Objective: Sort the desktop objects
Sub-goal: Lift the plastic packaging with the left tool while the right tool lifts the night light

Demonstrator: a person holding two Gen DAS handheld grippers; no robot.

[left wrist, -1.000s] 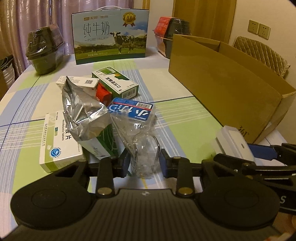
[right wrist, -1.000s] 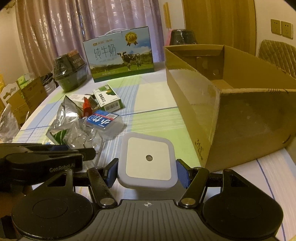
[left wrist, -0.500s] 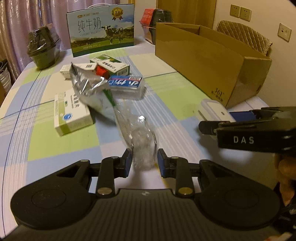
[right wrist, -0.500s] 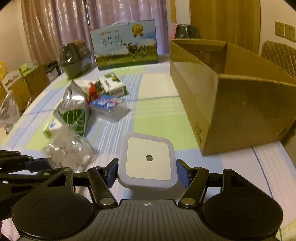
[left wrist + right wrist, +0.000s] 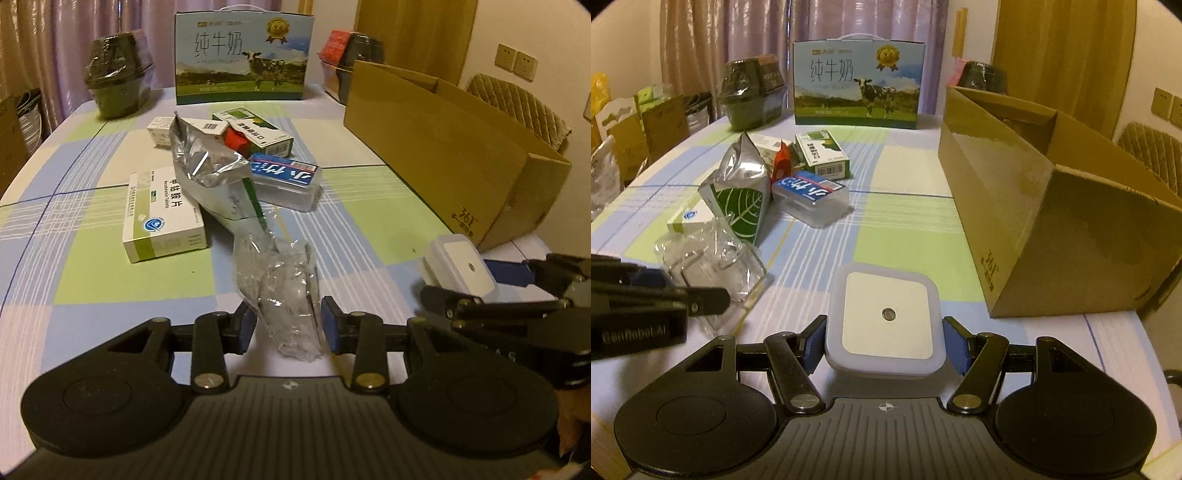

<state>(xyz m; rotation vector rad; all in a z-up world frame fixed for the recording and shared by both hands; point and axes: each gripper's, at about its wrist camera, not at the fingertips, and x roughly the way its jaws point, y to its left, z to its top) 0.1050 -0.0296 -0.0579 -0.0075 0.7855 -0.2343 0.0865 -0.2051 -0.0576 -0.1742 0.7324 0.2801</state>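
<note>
Desktop objects lie heaped on the checked surface (image 5: 110, 280). The left gripper (image 5: 288, 325) is closed on crumpled clear plastic packaging (image 5: 284, 291); the right gripper (image 5: 884, 343) clamps a white square night light (image 5: 886, 317) between its blue pads. Only the right wrist view shows the green leaf printed on the foil pouch (image 5: 738, 192) and part of the open cardboard box (image 5: 1052, 206) interior at 2 o'clock. The left wrist view shows the white medicine box (image 5: 162, 214) at 11 o'clock whole, and the night light's side.
</note>
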